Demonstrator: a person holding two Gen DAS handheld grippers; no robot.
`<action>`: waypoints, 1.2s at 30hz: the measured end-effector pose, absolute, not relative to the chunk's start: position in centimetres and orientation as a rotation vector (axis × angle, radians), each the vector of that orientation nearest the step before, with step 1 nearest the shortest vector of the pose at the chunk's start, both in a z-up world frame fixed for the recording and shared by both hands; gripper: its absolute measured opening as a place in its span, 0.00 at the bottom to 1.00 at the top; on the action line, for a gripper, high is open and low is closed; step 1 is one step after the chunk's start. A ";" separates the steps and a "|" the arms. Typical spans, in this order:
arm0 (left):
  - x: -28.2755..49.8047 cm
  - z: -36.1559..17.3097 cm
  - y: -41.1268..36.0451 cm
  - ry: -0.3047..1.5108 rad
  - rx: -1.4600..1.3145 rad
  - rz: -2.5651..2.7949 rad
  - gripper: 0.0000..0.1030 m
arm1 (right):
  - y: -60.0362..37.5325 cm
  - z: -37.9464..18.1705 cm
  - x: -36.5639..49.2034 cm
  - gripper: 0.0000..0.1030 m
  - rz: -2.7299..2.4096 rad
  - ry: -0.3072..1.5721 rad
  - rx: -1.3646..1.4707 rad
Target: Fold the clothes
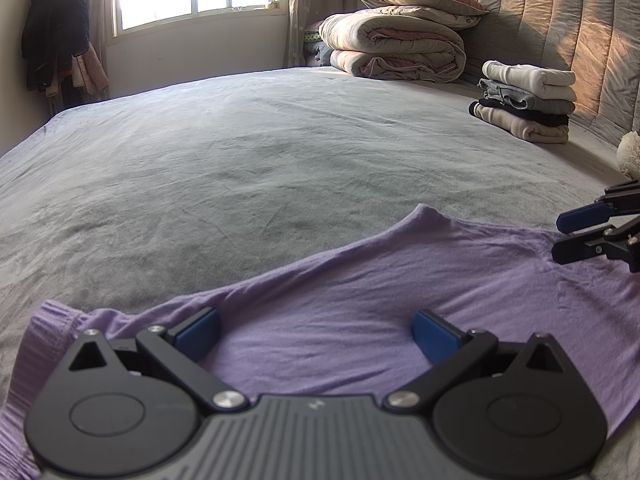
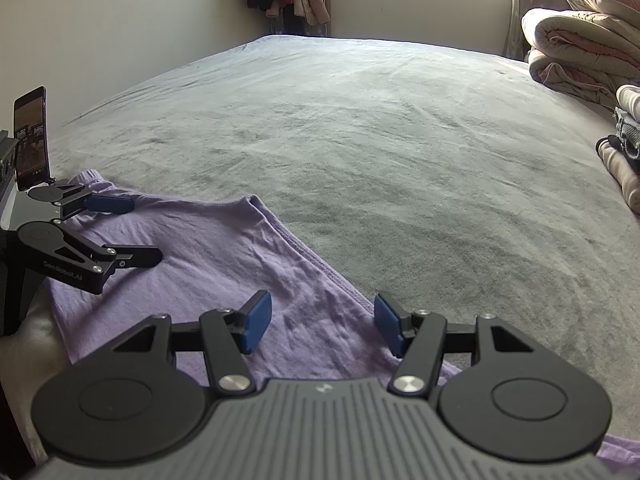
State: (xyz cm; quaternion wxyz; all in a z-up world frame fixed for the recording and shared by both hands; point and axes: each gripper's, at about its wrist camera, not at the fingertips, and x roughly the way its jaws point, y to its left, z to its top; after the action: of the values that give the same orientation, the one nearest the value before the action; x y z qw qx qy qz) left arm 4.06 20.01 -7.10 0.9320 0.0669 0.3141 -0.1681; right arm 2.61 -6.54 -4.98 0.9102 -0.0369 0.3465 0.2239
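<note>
A lilac garment lies flat on the grey bed near its front edge, with a ribbed cuff at its left end. My left gripper hovers open just above the garment's near part, nothing between its blue pads. In the right wrist view the same lilac garment spreads to the left, its stitched hem running diagonally. My right gripper is open over that hem edge. Each gripper also shows in the other's view: the right gripper at the far right, the left gripper at the left.
A stack of folded clothes sits by the headboard. Rolled duvets and a pillow are piled at the back. A phone is mounted on the left gripper. Coats hang in the corner by the window. A wide grey bedsheet lies beyond the garment.
</note>
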 end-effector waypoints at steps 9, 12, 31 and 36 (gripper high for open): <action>4.1 -7.1 20.0 0.643 0.137 -0.344 1.00 | -6.3 -4.7 1.9 0.59 0.471 0.711 -0.088; 4.1 -7.1 20.0 0.643 0.137 -0.344 1.00 | -6.6 -4.5 1.8 0.59 0.462 0.708 -0.073; 4.0 -7.1 19.9 0.642 0.142 -0.342 1.00 | -6.8 -3.6 2.0 0.60 0.492 0.718 -0.091; 4.4 -7.1 19.7 0.652 0.142 -0.350 1.00 | -6.5 -3.0 3.0 0.60 0.499 0.710 -0.074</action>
State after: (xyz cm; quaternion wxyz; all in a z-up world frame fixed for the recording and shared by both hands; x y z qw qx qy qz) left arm 4.39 19.71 -7.13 0.9298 0.0695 0.3185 -0.1708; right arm 2.99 -6.49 -3.02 0.9066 -0.0360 0.3441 0.2415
